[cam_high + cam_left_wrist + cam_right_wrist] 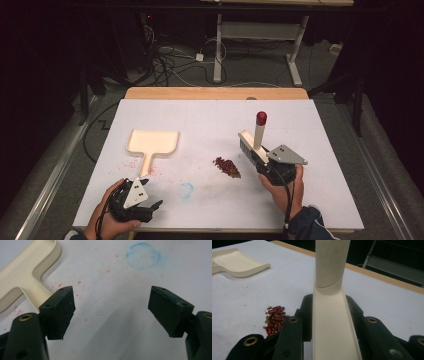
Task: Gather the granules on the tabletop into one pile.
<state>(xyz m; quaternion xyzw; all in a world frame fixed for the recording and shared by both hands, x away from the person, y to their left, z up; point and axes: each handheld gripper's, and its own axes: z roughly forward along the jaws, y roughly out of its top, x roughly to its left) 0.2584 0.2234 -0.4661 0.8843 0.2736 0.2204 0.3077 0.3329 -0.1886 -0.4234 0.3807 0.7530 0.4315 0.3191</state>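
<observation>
High view: right hand-held gripper (256, 159) is gripping a cream plastic brush with red-tipped handle (254, 140) beside the red bean pile (226, 167) on the white desk (210, 120), likely readying a sweep toward the cream dustpan (151, 142), while the left hand-held gripper (150, 206) is waiting open.

The left gripper (111, 312) has its two black jaws spread wide with nothing between them, just bare white table cover (110, 335). The handle of a cream plastic dustpan (25, 277) runs off to the far left, right by the left jaw. Little red specks (79, 282) dot the cover, and there's a faint blue ring stain (143, 256) farther off.
</observation>
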